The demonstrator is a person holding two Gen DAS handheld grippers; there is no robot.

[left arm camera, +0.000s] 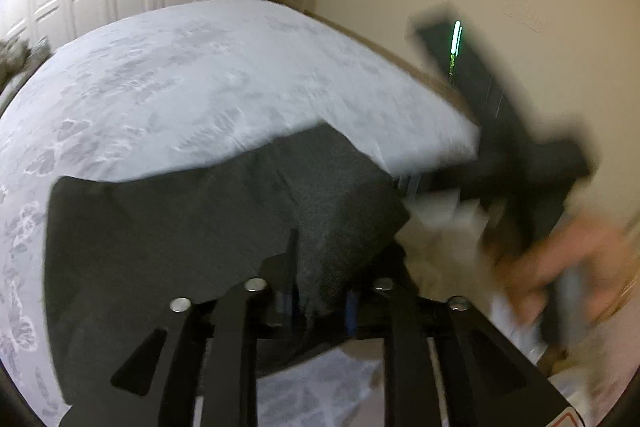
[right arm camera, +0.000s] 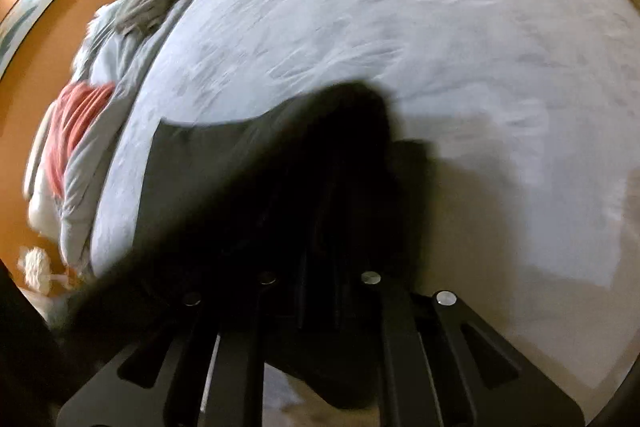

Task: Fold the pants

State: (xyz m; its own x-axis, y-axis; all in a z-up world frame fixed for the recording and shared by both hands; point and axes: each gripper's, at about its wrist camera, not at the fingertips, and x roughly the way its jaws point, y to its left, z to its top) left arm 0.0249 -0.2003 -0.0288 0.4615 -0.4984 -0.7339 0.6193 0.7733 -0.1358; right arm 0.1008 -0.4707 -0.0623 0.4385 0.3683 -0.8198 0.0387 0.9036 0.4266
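Left wrist view: the left tongs (left arm camera: 316, 291) are closed on a bunch of the dark grey pants (left arm camera: 192, 227), which drape from the grip out over the near edge of the bed (left arm camera: 200, 75). Most of the cloth lies on the bed's patterned white cover; the pinched part hangs off the near right corner, above the floor. The right tongs (left arm camera: 516, 131) show as a dark, motion-blurred shape beyond that corner, with the person's hand (left arm camera: 560, 267) on the handle; from here I cannot tell how their jaws stand. The risk I see is that only a small gather is held, so a quick pull could slip it free and drop that end off the bed.

Right wrist view: the frame is heavily blurred. Dark cloth of the pants (right arm camera: 224, 163) fills the space in front of the right tongs (right arm camera: 320, 279), but whether they grip it I cannot tell. Rumpled bedding (right arm camera: 120, 39) lies along the far left edge of the bed (right arm camera: 440, 47). Moving this fast, the cloth may bunch or twist, so edges could land misaligned and spoil the fold.
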